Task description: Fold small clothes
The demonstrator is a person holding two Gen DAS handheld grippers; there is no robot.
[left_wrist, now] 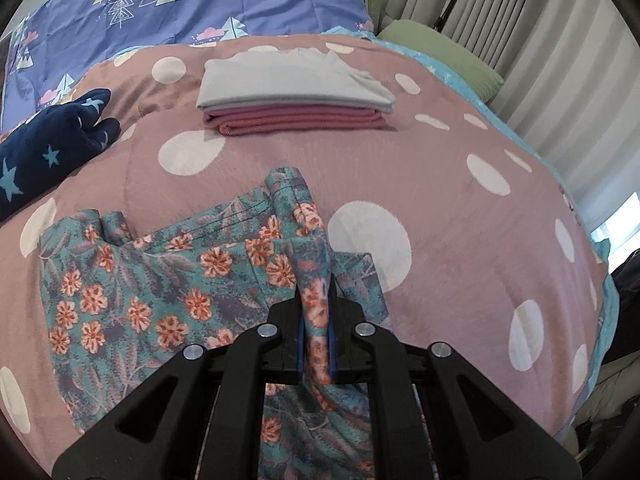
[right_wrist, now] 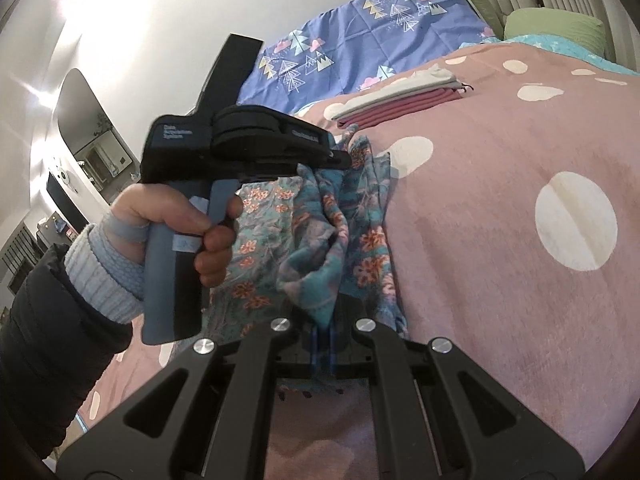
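While your left gripper [left_wrist: 316,344] is clamped tight on a pinch of the floral garment [left_wrist: 160,280], which sprawls on the pink polka-dot blanket [left_wrist: 460,220] from 9 o'clock to centre, your right gripper [right_wrist: 324,344] is pinched shut on another fold. The folded stack [left_wrist: 292,92] sits at 12 o'clock.

A small teal garment [left_wrist: 160,280] printed with orange flowers lies rumpled and partly spread on the bed, one fold lifted into a ridge. At its twelve o'clock sits a neat stack: a folded grey garment [left_wrist: 292,80] atop a folded pink one [left_wrist: 296,122].
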